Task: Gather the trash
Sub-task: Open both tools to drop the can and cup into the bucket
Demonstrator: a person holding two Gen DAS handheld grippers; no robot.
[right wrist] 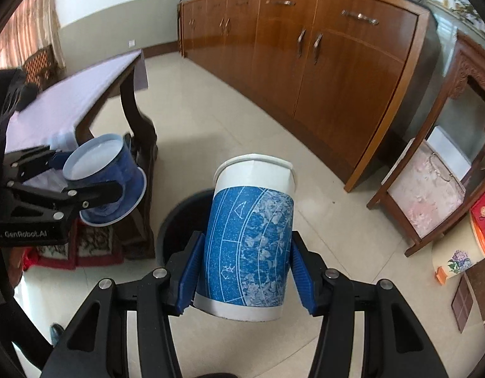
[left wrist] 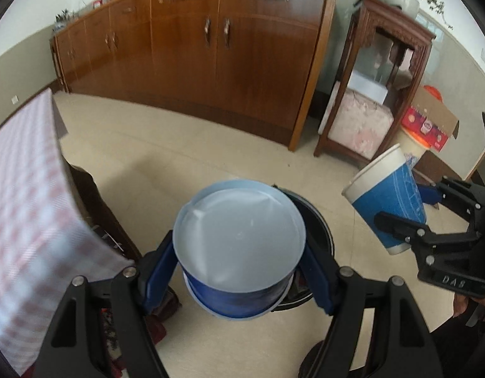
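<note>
Trash in both hands, and the black bin (left wrist: 318,220) on the tiled floor (left wrist: 179,170) is the landmark for everything. The left gripper (left wrist: 239,271) has its jaws spread wide around a squat blue-and-white paper bowl (left wrist: 239,236), the blue pads pressed to its sides, and it hangs just above the bin's near rim with its open mouth tipped toward the cabinet (left wrist: 211,47) beyond the bin. The right gripper (right wrist: 245,264) has its jaws about half open, clamped on a taller blue-patterned paper cup (right wrist: 252,239). That cup is held up and to the bin's right side, its white rim leaning away from the holder, with part of the dark opening showing below it.

Judging from this, the step in hand is the drop. To do it well, I would bring each piece squarely over the middle of the opening before letting go, since the bowl looks nearly as wide as the bin's mouth and could catch on the rim and tip onto the floor. Releasing them one after the other seems wiser than together, bowl first and low, then the cup swung in from its side. Left of the bin stands the table (right wrist: 72,94) with its checked cloth, near enough that the left hand needs a little care.
</note>
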